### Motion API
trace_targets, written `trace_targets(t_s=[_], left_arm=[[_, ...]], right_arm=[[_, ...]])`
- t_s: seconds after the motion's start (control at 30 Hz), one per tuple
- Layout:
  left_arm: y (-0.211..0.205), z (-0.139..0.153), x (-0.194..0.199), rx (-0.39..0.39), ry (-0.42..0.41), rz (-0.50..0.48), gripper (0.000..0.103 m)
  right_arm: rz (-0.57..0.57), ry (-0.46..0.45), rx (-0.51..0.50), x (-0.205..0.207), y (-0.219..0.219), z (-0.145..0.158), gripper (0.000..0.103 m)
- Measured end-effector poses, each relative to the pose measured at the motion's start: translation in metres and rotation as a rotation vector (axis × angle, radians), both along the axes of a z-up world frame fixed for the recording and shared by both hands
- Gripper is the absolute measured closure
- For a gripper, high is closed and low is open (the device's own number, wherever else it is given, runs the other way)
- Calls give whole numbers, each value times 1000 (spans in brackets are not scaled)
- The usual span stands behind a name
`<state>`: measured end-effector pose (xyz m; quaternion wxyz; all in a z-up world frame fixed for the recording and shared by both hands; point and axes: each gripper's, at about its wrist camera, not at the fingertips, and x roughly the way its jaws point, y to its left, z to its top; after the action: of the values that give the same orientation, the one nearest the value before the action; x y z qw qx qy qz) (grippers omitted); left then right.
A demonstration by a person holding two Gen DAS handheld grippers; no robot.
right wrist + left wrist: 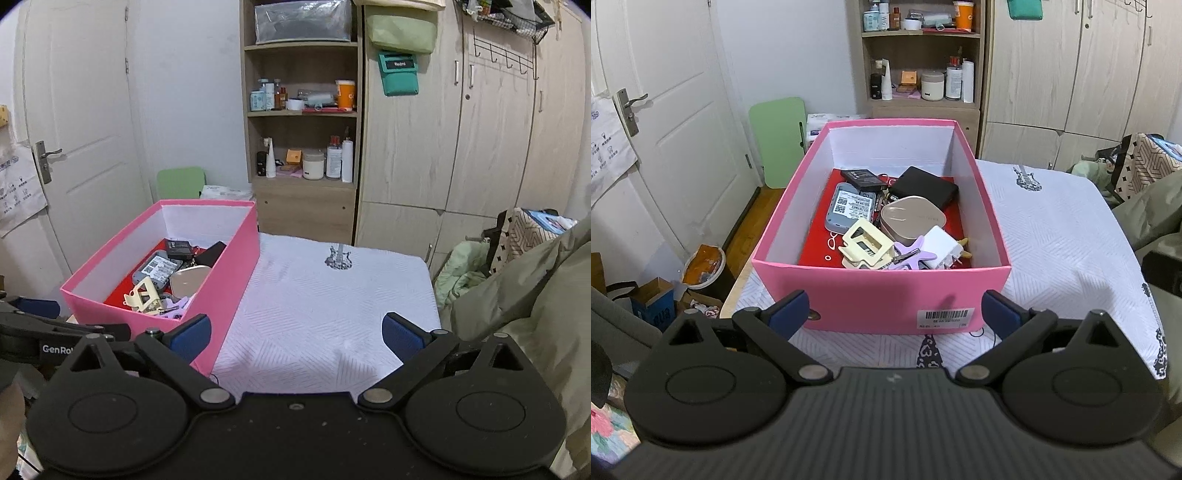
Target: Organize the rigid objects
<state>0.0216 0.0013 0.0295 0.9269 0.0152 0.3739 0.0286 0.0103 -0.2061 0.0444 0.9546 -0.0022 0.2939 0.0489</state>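
Counter (pixel 332 314) under white patterned cloth; white door (pixel 85 129), wooden shelf unit (pixel 303 122) and wardrobe behind. Pink box (pixel 886 295) on counter's left side holds the rigid items: black case (pixel 923 186), beige compact (pixel 912 218), white charger (pixel 940 247), cream clip (pixel 866 242). Barcode label (pixel 943 315) on box front; "Redmi" on teal pouch (pixel 399 72). Left tool (pixel 899 308) wide open, empty, before box. Right tool (pixel 297 334) wide open, empty, above cloth.

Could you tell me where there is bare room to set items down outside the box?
The white quilted tablecloth lies bare between the pink cardboard box and the olive jacket. Inside the box it is crowded, bare only along the far wall.
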Motion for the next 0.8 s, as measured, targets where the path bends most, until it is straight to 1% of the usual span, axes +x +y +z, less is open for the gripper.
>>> trace_targets(t_s=[0.1, 0.2, 0.47, 0.8], left_arm=[[0, 0, 0, 2, -5, 1, 1], [1, 0, -1, -2, -18, 25, 0], [2, -2, -1, -14, -17, 18, 0], [7, 2, -6, -15, -37, 24, 0]], right_arm=[[-20, 20, 7, 2, -2, -1, 2], [-35, 20, 7, 0, -3, -3, 2], [-43, 35, 18, 1, -4, -6, 2], [-55, 35, 35, 2, -6, -6, 2]])
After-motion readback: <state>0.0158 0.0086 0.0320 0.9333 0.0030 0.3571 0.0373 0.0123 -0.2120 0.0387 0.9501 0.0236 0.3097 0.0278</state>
